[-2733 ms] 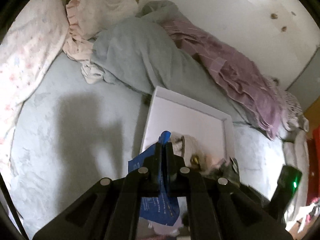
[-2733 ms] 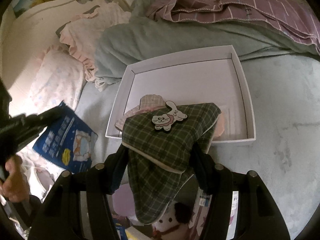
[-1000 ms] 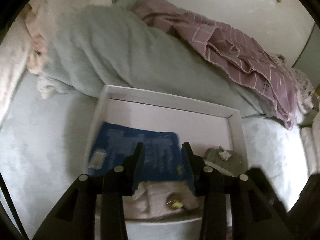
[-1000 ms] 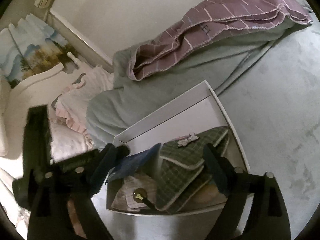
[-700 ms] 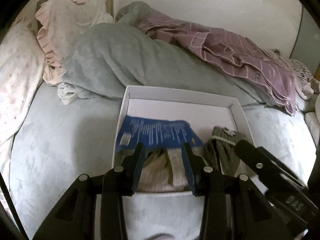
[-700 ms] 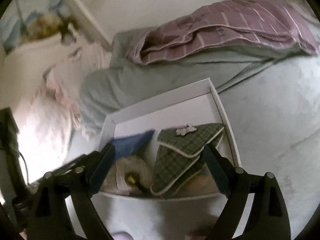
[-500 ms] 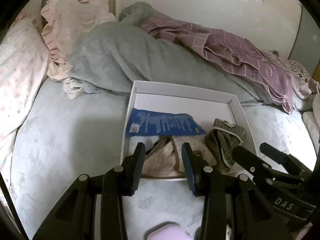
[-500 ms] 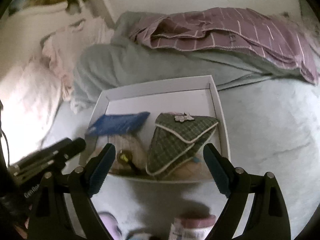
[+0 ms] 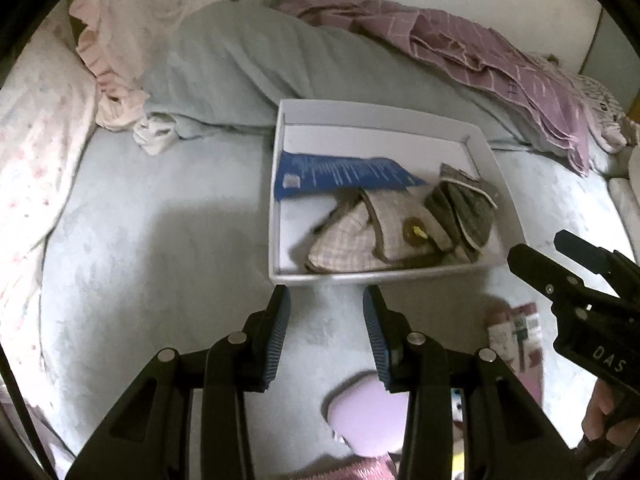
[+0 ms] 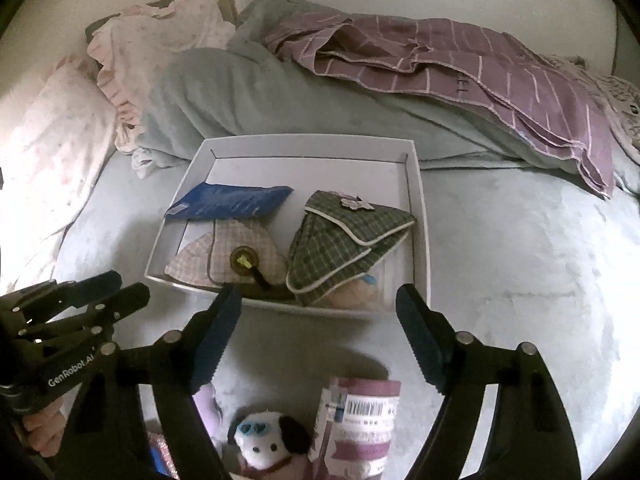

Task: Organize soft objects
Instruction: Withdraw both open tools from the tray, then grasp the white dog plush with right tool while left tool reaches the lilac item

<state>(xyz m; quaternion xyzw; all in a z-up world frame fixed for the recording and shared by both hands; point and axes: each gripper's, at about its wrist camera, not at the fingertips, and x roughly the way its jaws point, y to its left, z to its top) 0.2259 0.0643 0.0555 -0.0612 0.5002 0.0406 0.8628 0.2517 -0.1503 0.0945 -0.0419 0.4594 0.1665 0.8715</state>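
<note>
A white tray lies on the bed. In it are a blue packet, a pink plaid pouch and a green plaid pouch. My left gripper is open and empty, just in front of the tray's near edge. My right gripper is wide open and empty, also before the near edge; it shows in the left wrist view. A plush dog, a pink-labelled pack and a lilac soft item lie below the grippers.
A grey-green duvet and a purple striped blanket are heaped behind the tray. Pink frilled pillows lie at the back left. The pale sheet spreads left of the tray.
Both grippers let go of their items in the tray and pulled back toward me. The tray now sits farther off, and the plush and packs have come into view below.
</note>
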